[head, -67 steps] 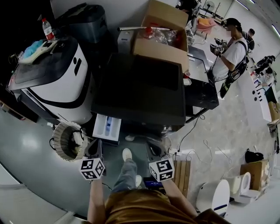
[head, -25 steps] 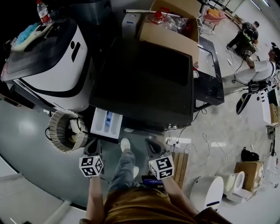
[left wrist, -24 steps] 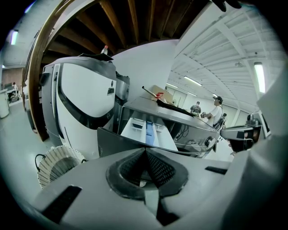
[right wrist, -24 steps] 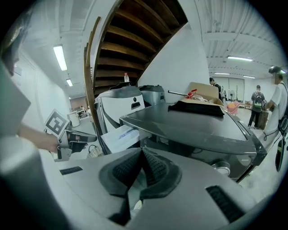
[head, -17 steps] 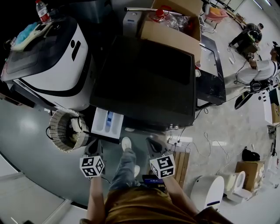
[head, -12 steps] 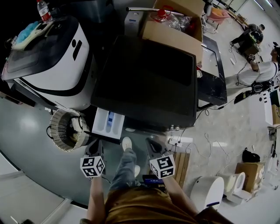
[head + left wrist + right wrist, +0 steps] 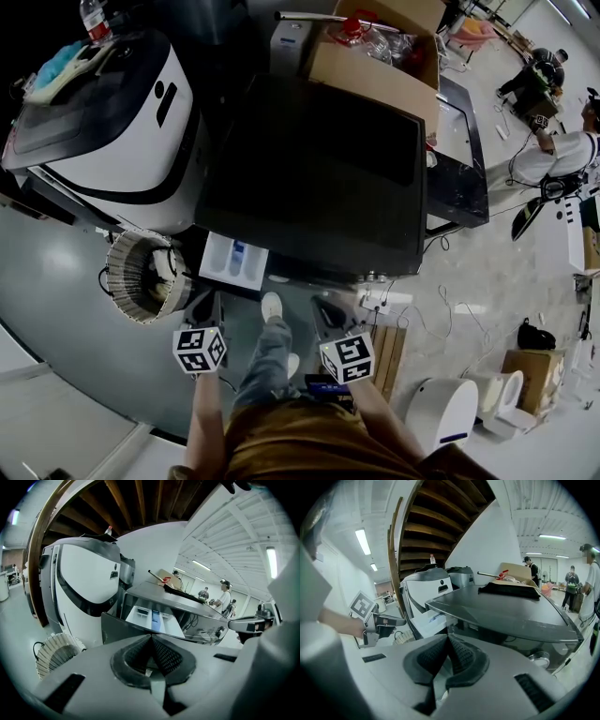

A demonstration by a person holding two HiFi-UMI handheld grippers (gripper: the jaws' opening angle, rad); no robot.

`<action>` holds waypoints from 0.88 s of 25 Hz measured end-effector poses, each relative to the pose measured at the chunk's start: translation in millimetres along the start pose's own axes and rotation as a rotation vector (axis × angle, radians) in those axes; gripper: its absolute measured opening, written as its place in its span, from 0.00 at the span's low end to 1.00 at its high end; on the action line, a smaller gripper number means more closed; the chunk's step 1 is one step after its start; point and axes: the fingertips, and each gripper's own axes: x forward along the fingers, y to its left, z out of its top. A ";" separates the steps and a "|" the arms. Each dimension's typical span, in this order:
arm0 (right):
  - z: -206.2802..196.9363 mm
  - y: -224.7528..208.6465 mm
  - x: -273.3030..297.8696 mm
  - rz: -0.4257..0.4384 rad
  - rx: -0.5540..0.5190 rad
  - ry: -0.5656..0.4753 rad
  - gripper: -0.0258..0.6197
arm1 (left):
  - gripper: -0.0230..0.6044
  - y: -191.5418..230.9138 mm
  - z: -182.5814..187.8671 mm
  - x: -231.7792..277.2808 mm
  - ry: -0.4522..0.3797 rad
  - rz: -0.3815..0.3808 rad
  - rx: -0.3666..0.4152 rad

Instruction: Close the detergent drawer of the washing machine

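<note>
White detergent drawer juts ahead of closed left tongs and closed right tongs.

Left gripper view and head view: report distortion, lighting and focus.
Left gripper view: strong fisheye, black corners, the left gripper looming large, the detergent drawer clear behind. Head view: barrel-curved, the washing machine top nearly black, pale glare on the floor.

The white detergent drawer, blue slot inside, stuck out open left of centre from the dark washing machine.
</note>
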 end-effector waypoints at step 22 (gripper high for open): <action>0.9 -32.4 13.9 -0.041 0.024 0.022 0.06 | 0.08 -1.5 37.7 53.5 -0.021 -0.029 0.026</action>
